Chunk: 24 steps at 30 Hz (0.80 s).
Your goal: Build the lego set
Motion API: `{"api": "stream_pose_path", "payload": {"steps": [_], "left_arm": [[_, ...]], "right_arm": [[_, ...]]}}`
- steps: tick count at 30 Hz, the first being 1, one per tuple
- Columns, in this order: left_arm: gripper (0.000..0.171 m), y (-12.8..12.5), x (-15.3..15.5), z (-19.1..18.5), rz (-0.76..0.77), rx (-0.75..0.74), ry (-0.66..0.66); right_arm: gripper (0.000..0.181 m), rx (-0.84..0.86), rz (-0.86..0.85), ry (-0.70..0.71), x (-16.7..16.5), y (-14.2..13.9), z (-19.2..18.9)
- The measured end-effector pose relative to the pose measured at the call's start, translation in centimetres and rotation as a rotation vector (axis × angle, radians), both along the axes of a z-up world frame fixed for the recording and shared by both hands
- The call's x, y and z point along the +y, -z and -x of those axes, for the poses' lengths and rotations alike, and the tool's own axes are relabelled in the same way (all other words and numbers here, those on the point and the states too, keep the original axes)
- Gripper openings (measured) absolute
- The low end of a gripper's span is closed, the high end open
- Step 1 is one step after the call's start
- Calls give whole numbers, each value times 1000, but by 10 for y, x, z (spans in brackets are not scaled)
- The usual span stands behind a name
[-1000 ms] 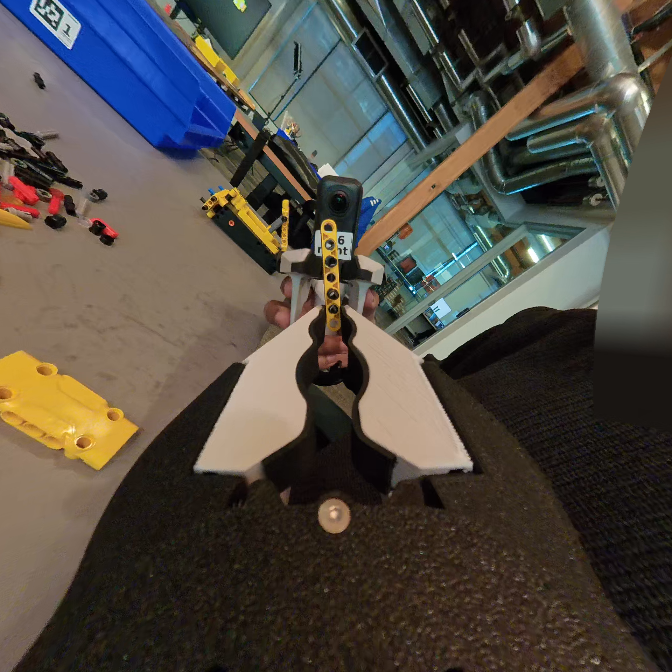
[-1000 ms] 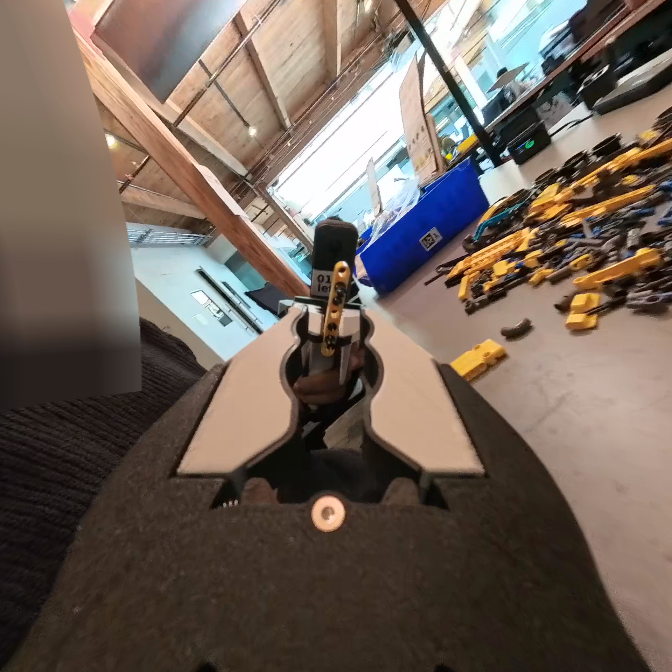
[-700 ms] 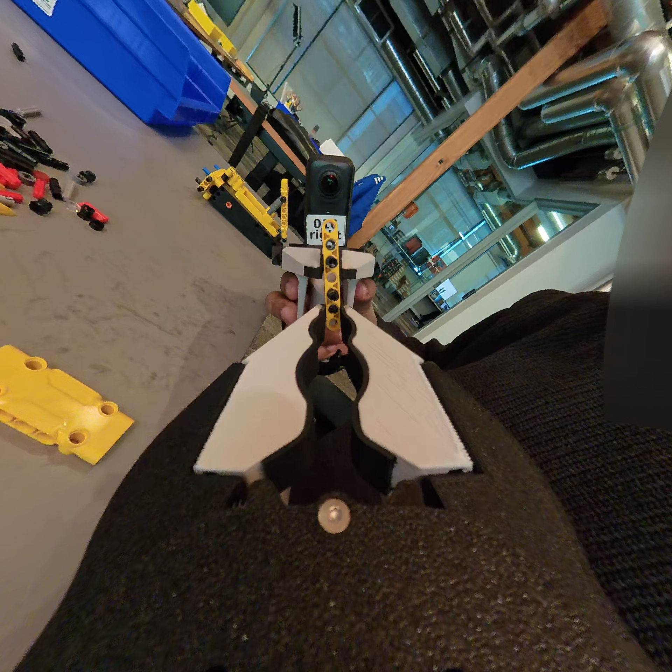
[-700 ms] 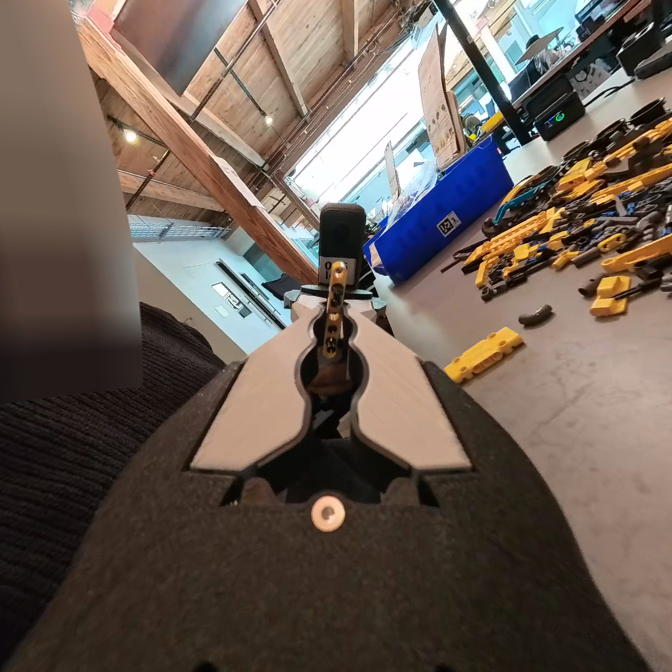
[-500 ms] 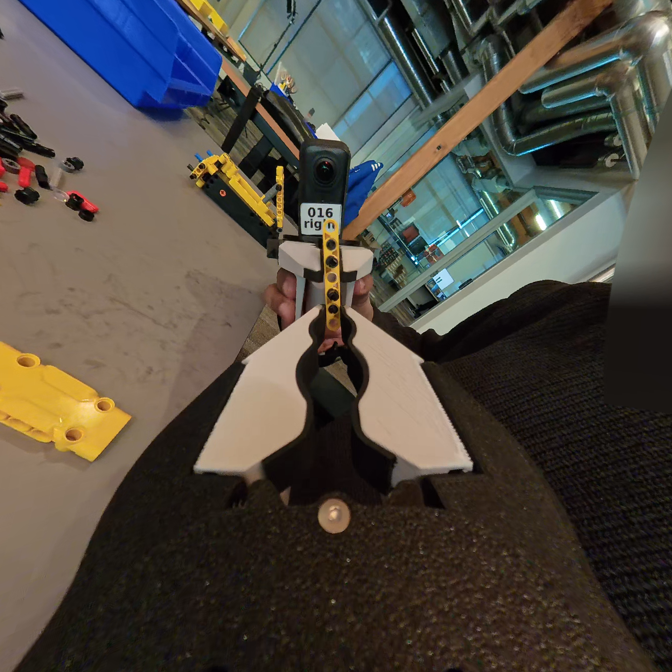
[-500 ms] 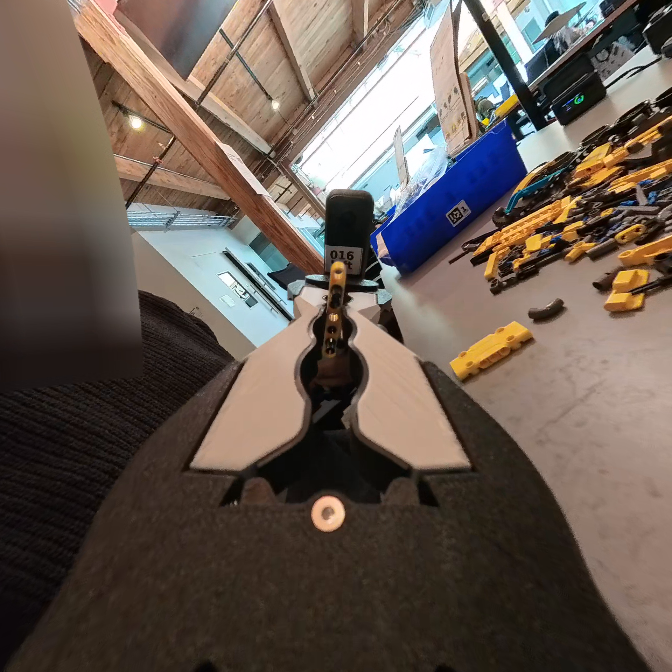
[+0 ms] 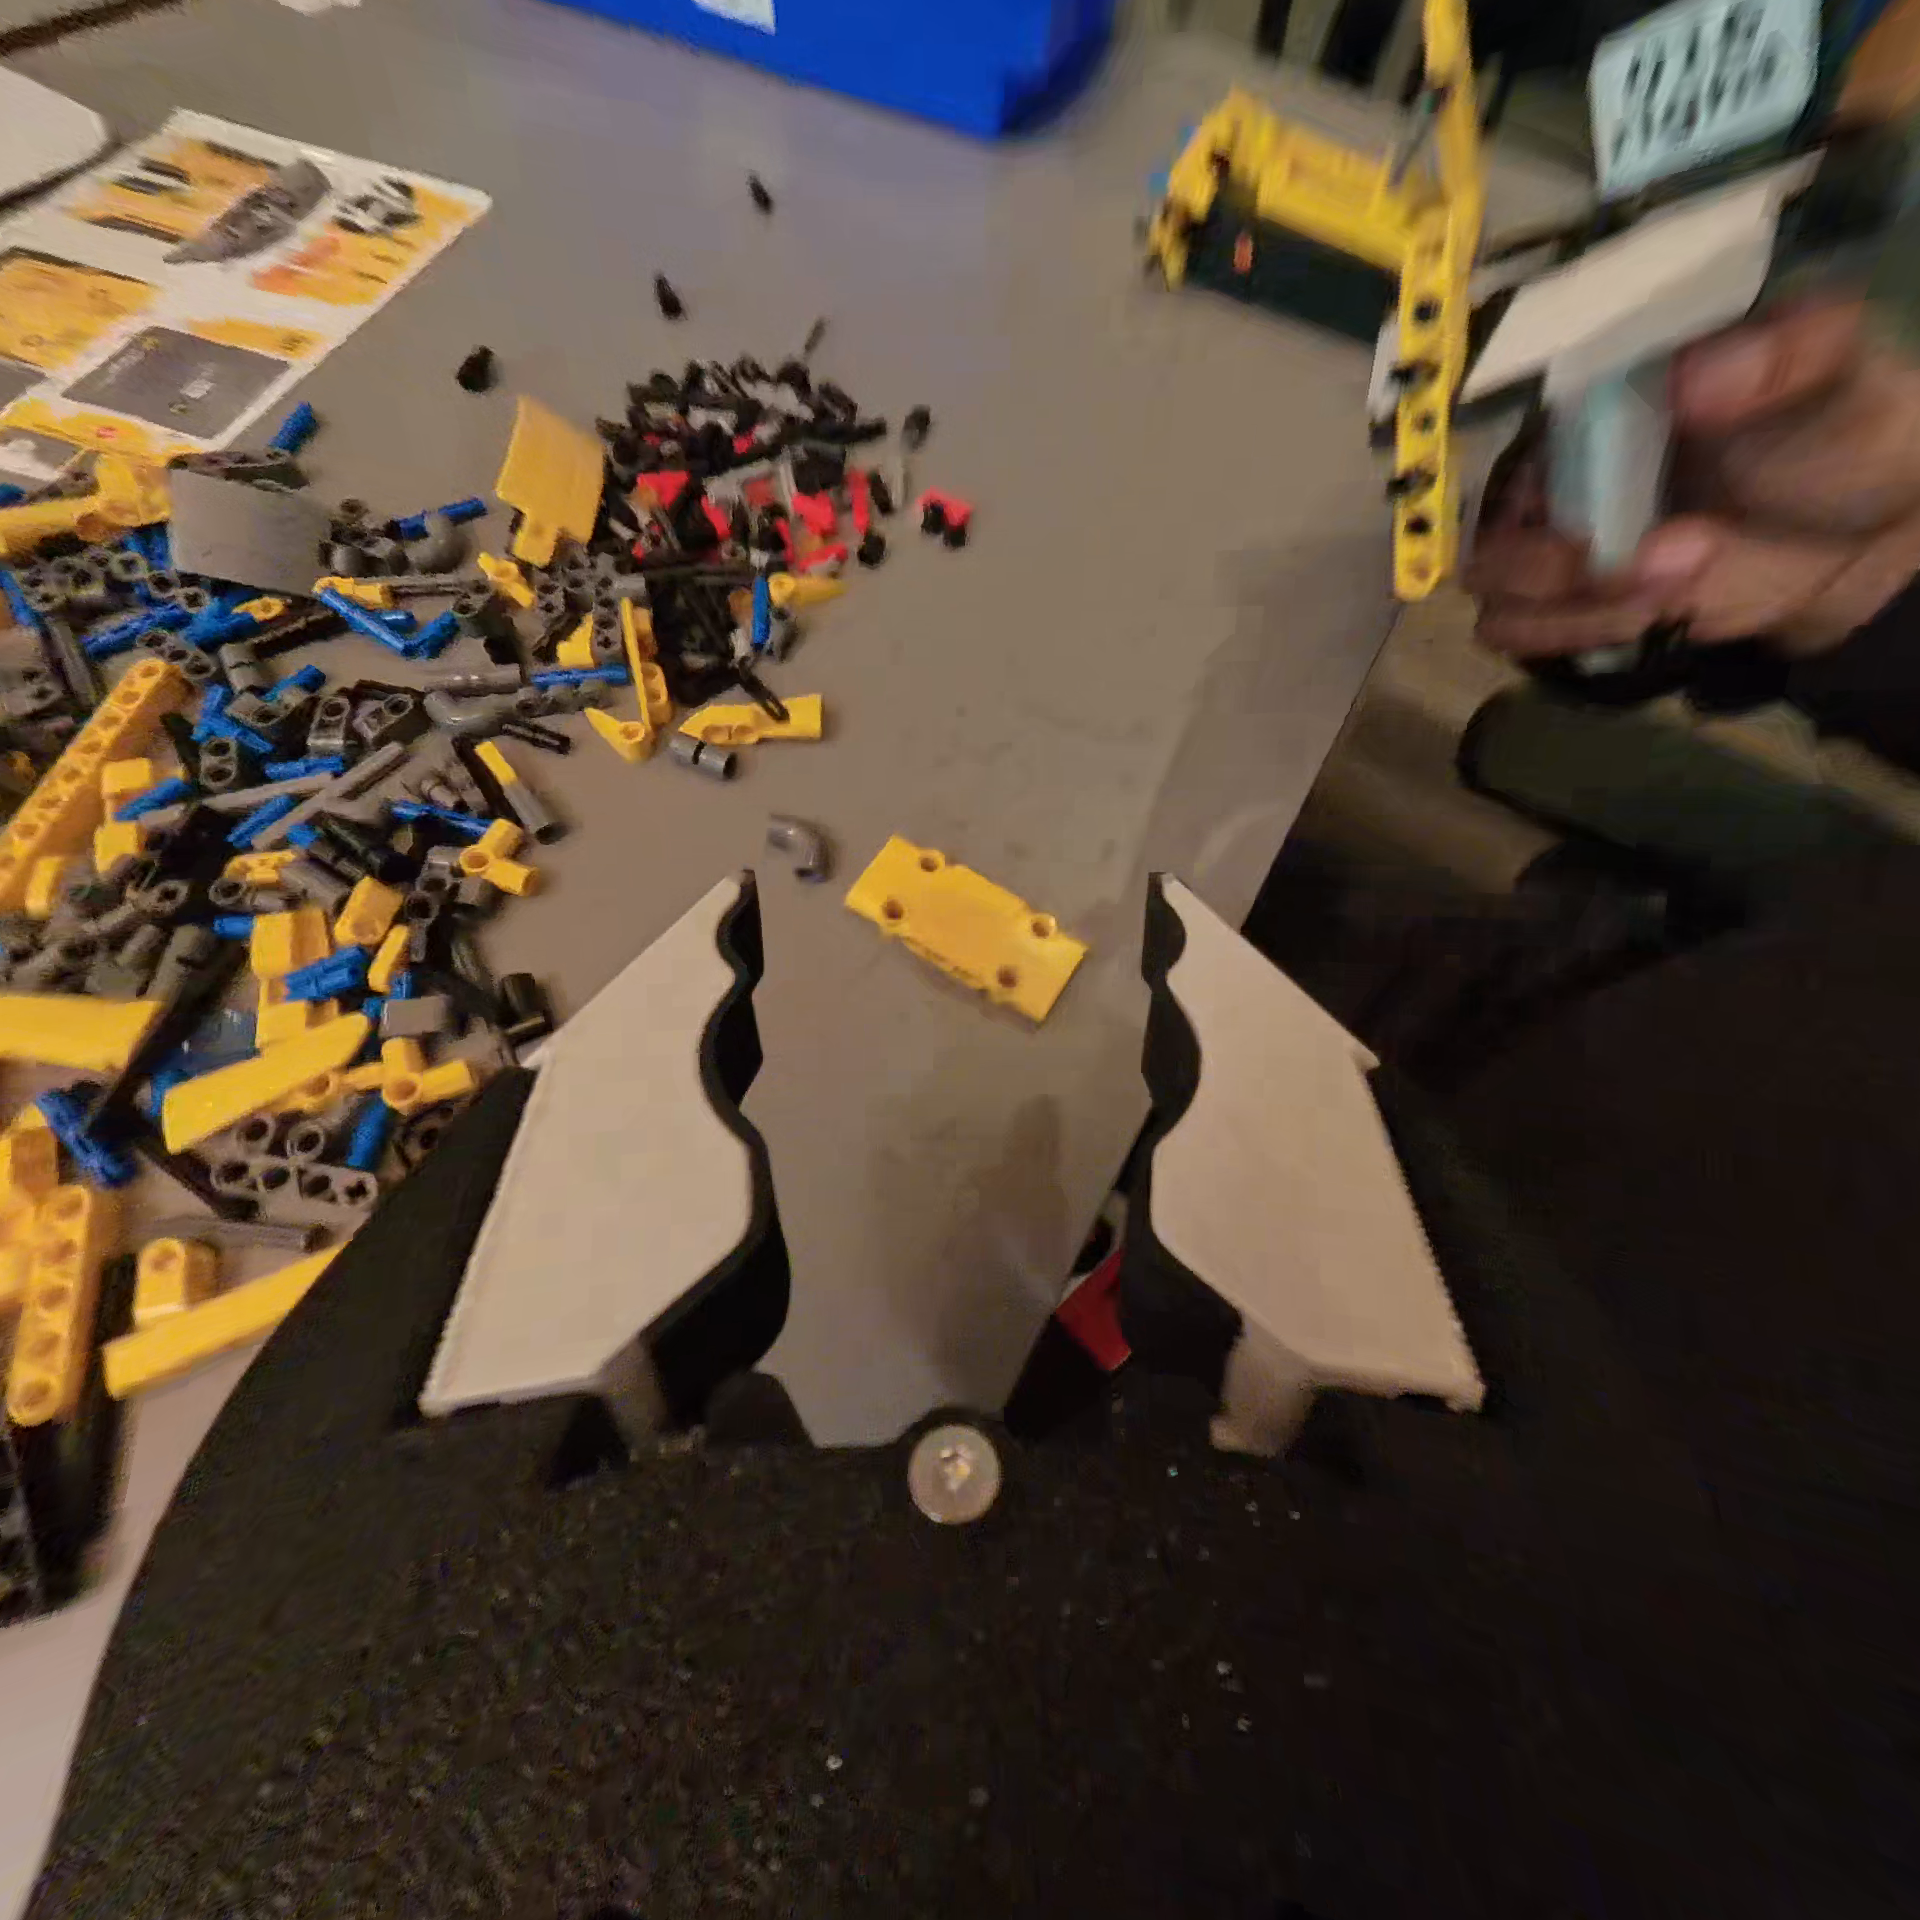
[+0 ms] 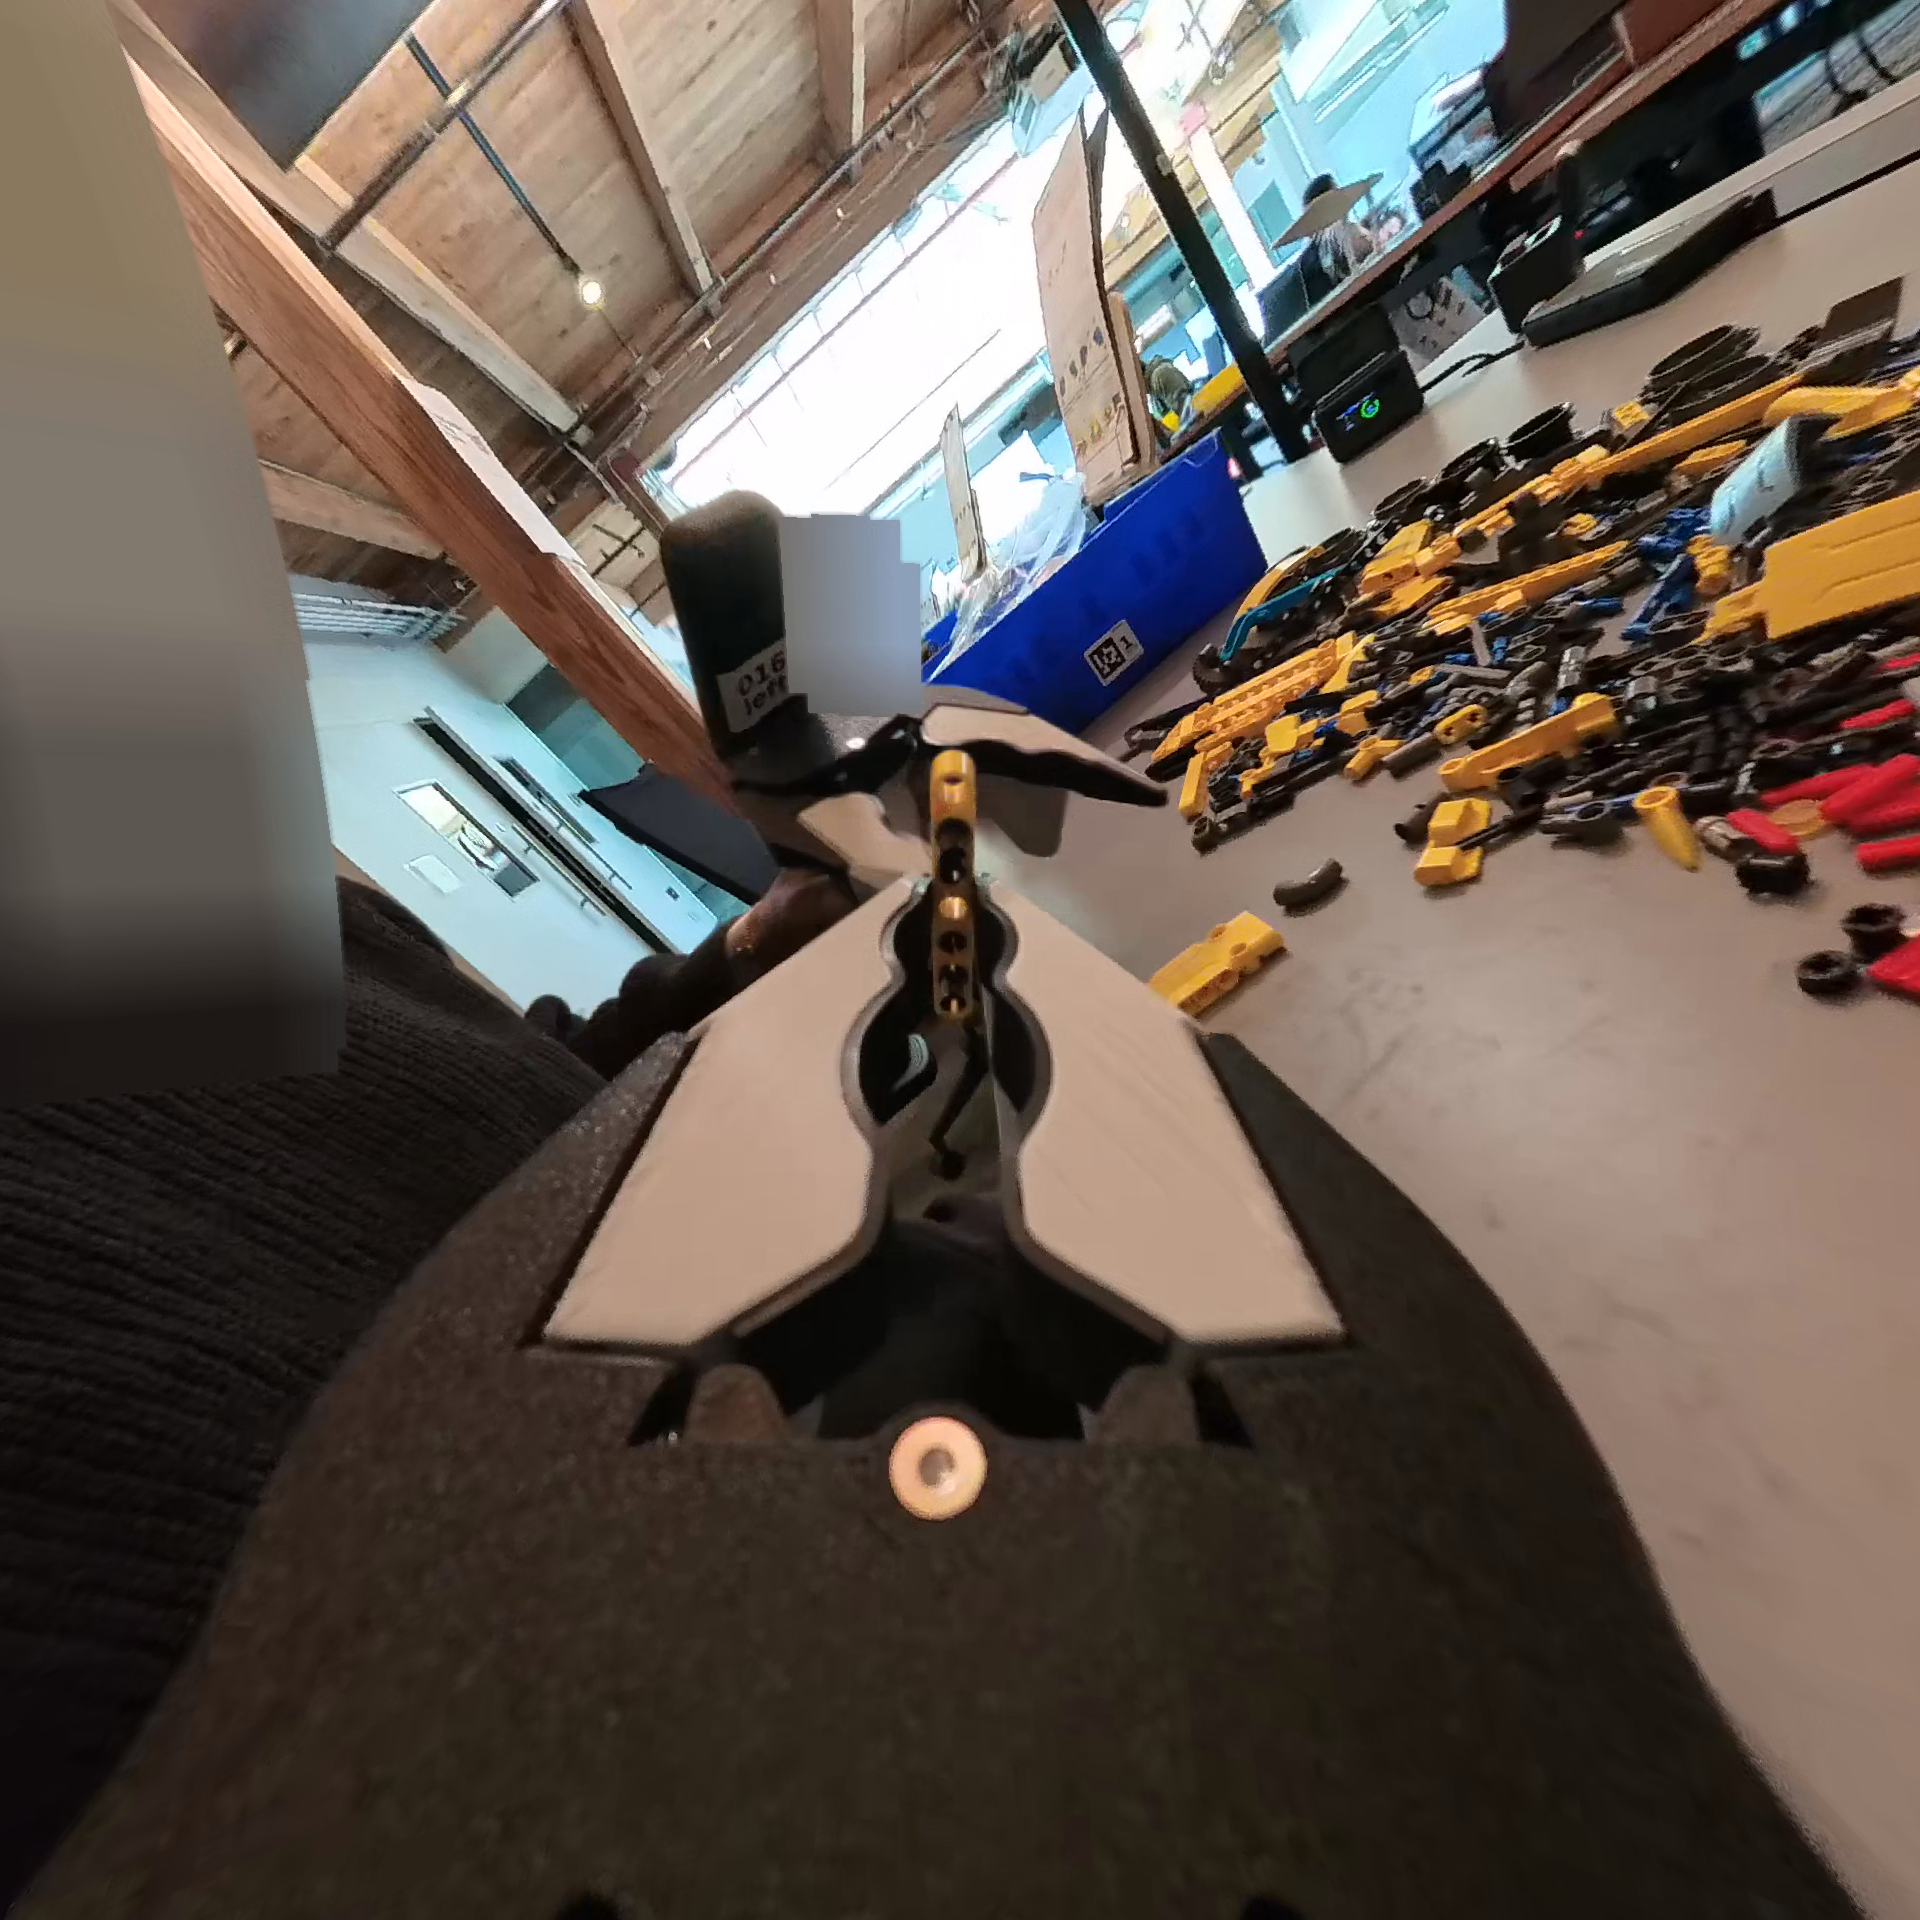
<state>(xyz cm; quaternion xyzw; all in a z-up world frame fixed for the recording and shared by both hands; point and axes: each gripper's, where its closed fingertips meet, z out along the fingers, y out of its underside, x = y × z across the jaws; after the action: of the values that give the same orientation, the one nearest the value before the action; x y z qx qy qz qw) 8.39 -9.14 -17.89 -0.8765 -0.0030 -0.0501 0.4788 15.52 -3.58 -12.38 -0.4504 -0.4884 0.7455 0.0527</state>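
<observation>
Left wrist view: left gripper spread wide, nothing between its jaws. Off its left finger — a dense scatter of yellow, blue, grey and black plastic building pieces, too many to count. Just ahead of the gap lie one flat yellow plastic panel with corner holes and one small grey elbow piece. Far right and blurred, the right gripper is clamped on one long yellow plastic beam with a row of holes, standing upright, pinched near its lower part. One blue plastic bin sits beyond.

Risk, as I judge it — the beam is held by a narrow edge-on pinch; a knock could pivot it or slip it free.
</observation>
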Motion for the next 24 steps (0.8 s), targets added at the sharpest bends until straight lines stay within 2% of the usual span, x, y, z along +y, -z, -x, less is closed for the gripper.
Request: {"api": "stream_pose_path", "payload": {"steps": [3,5,7,10,11,13,15,18,24], "left_arm": [[95,24,8,-8,118,163,159],[98,40,13,-6,180,286,212],[97,37,16,-16,157,229,284],[91,40,10,-26,200,121,352],[86,42,8,-26,204,107,347],[63,37,-1,-39,202,46,393],[62,36,-5,-42,217,16,366],[63,46,-9,-35,237,90,304],[67,31,3,-33,102,225,287]], "right_arm": [[6,9,45,4,2,-2,-2],[6,14,62,2,1,-2,-4],[6,14,62,5,1,-2,-7],[6,16,49,22,4,-2,-12],[6,15,47,29,6,-1,-13],[6,14,51,40,10,0,-13],[6,11,58,52,14,1,-13],[6,13,67,59,17,2,-12],[6,24,78,37,11,0,-11]]}}
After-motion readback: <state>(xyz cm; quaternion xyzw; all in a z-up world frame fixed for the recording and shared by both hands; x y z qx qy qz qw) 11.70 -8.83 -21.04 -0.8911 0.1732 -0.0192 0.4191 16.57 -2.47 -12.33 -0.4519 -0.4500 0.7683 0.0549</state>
